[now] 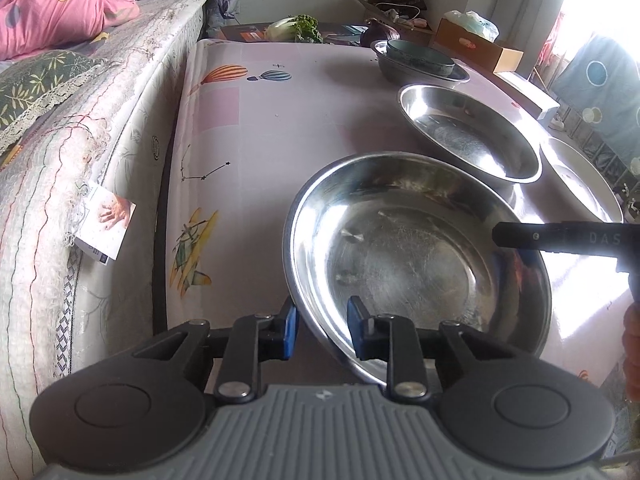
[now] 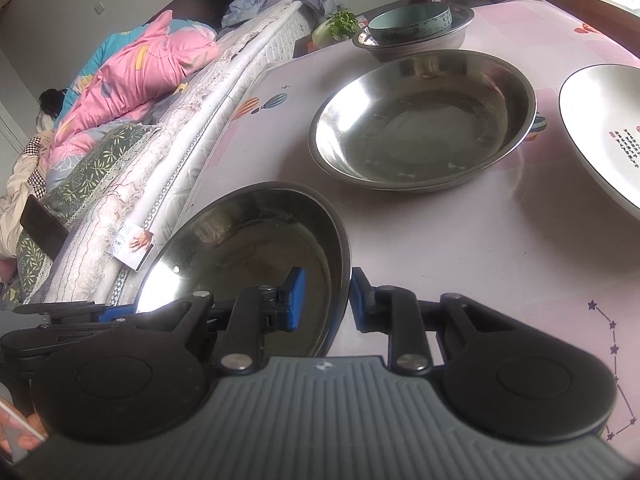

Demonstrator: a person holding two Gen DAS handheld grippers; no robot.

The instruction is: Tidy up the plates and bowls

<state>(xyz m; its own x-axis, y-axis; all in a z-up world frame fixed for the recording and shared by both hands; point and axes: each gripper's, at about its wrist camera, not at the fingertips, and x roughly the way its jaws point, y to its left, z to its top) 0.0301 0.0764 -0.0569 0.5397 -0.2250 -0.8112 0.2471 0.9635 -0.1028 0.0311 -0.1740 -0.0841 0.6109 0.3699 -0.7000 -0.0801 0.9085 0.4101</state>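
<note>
Steel dish sits near the front edge of the table, tipped up on its near side, with both grippers on its rim. Left gripper has its blue pads nearly closed across the near rim, 1 inside and 1 outside; right gripper pinches the opposite rim the same way. Slipping is the risk: the thin, slick rim could slide from either pinch if the 2 hands lift unevenly, dropping the dish onto the table or clipping the second steel dish just beyond. Being round, it has no long axis; its hollow faces up
</note>
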